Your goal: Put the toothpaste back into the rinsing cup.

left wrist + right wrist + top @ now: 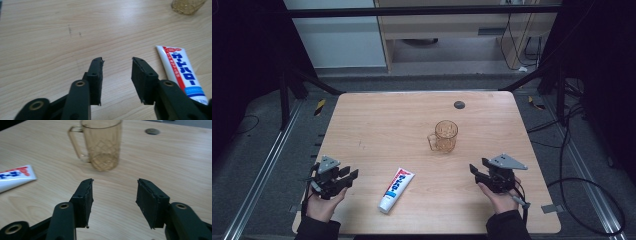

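Note:
A white toothpaste tube [396, 189] with red and blue print lies flat near the table's front edge, between the two hands. An amber see-through mug [444, 135] stands upright past the middle, handle to the left. My left gripper [351, 176] is held at the front left, open and empty, with the toothpaste tube [182, 72] just right of its jaws. My right gripper [476, 170] is held at the front right, open and empty, pointing at the mug [101, 143], which stands a short way ahead. The tube's flat end [15, 178] lies at the left.
A wooden table [377, 125] carries a small dark round disc [459, 104] near its far edge. Dark floor, metal rails and cables surround the table, with a cabinet beyond.

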Tool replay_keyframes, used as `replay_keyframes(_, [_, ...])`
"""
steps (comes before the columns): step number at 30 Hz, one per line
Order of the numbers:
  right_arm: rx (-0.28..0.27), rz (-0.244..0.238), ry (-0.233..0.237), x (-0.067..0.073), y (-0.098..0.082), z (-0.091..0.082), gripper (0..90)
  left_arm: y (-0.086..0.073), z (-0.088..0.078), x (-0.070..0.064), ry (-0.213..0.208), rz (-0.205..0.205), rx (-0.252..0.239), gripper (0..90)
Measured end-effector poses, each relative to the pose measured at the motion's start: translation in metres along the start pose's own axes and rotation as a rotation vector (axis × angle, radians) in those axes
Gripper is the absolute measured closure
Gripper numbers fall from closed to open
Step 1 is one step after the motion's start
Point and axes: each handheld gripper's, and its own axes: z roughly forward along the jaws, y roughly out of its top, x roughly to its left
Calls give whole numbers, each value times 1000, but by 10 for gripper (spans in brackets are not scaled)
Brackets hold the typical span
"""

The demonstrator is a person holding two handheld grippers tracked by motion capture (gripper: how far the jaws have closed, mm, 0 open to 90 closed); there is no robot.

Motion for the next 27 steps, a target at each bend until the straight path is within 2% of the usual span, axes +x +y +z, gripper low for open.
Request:
replay_keyframes(2, [5,5,-36,-8,-2,-3,429,6,0,-4,-17,15,11,546])
replay_keyframes(6, [11,25,-72,-21,-7,-5,390,18,2,-13,-42,48,31,478])
replay_keyframes(11, [18,54,-107,-35,-16,-8,355,29,6,-23,-63,81,44,442])
replay_keyframes(14, [22,47,-123,-40,-19,-8,339,36,7,-30,-74,99,43,431])
replay_keyframes(27, [44,46,-166,-51,-25,-9,294,54,28,-59,-107,161,120,412])
